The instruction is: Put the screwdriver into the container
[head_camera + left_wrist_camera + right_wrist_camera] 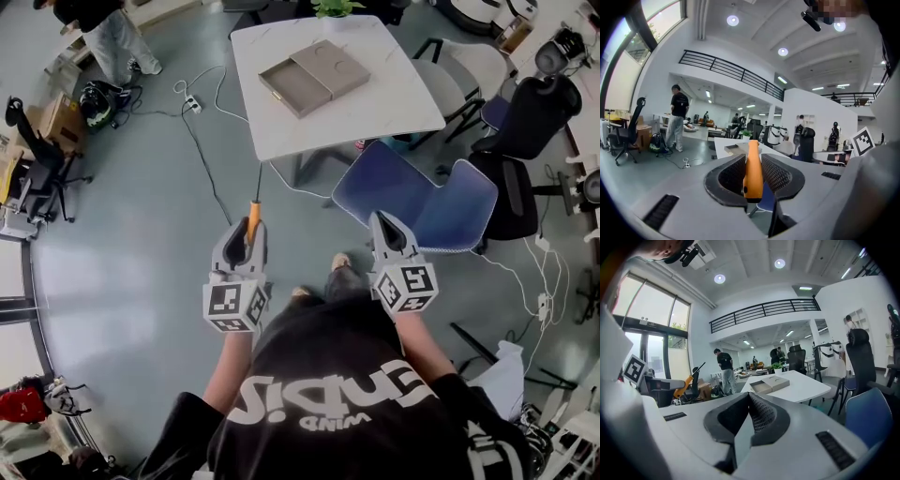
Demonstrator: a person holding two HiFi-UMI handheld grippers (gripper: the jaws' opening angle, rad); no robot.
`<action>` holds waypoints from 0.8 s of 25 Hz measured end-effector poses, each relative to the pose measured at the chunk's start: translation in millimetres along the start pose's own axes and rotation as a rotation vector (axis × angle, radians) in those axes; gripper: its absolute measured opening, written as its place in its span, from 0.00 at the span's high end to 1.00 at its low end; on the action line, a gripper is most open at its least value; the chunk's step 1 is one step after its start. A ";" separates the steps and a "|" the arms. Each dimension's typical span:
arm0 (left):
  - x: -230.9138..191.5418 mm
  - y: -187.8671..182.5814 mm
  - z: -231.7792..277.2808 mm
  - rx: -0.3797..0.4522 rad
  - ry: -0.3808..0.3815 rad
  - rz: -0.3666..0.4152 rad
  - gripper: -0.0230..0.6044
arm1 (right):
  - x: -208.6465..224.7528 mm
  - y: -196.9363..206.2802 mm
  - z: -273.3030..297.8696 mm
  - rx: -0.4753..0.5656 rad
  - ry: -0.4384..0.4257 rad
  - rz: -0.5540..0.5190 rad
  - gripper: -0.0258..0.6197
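Head view: left gripper (246,246) clamps screwdriver (253,217).

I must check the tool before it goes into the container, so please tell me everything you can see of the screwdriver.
The screwdriver has an orange handle, plastic by its look, and a thin dark shaft. The left gripper is shut on the handle, one jaw on each side; nothing else touches it. It is held in the air above the floor, with the shaft pointing forward toward the table, short of it. The tip is too small to make out.
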State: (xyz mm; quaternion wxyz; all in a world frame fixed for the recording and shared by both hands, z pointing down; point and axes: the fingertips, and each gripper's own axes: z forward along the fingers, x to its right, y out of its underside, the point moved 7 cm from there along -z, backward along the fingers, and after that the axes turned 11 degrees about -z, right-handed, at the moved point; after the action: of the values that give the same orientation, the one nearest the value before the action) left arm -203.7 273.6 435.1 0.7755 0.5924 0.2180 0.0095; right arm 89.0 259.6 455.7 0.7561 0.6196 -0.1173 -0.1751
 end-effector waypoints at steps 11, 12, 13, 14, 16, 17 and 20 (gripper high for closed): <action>-25.6 -12.1 48.2 0.005 -0.003 -0.007 0.78 | 11.0 -7.8 59.4 0.012 -0.012 0.001 0.94; -28.3 -14.0 55.1 0.006 -0.005 -0.007 0.78 | 13.7 -8.9 67.4 0.014 -0.015 0.000 0.94; -31.0 -16.1 62.5 0.007 -0.006 -0.007 0.78 | 16.8 -10.1 75.6 0.017 -0.018 -0.001 0.94; -33.2 -18.6 70.6 0.009 -0.007 -0.007 0.78 | 20.7 -11.4 84.1 0.019 -0.022 -0.003 0.94; -35.8 -24.6 88.6 0.016 -0.011 -0.006 0.78 | 30.6 -14.6 102.1 0.023 -0.034 -0.008 0.94; -36.3 -27.9 98.5 0.018 -0.013 -0.006 0.78 | 36.5 -16.7 111.1 0.024 -0.039 -0.011 0.94; -37.6 -39.6 130.5 0.019 -0.013 -0.006 0.78 | 55.4 -25.0 139.1 0.023 -0.050 -0.016 0.94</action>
State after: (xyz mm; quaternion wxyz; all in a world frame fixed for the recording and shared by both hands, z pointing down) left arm -201.7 132.2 437.3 0.7712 0.5992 0.2148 0.0012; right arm 81.6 108.1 457.5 0.7443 0.6246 -0.1334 -0.1953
